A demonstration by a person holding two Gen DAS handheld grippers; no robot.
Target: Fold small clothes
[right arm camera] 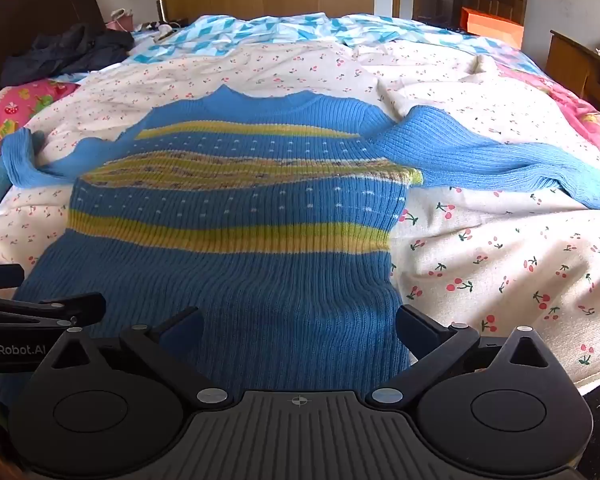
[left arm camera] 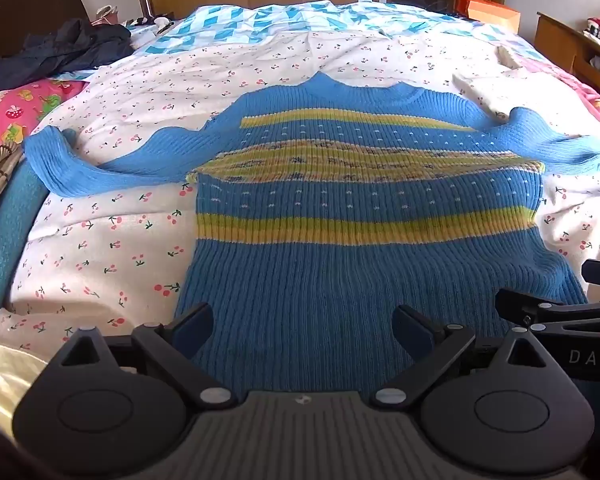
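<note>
Blue ribbed sweater (left arm camera: 340,264) with yellow stripes lies flat, sleeves spread, on the cherry-print bedsheet (left arm camera: 100,256). We hold our left gripper (left arm camera: 302,326) and right gripper (right arm camera: 300,328) spread wide above its hem, gripping nothing.

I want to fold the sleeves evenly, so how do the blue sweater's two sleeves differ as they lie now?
The left sleeve runs outward, then its cuff turns back up the bed. The right sleeve stretches sideways, its end doubling over itself toward the bed's edge. The left looks narrower and more bunched; the right lies broader. Both are plain blue ribbed knit, still unfolded.
</note>
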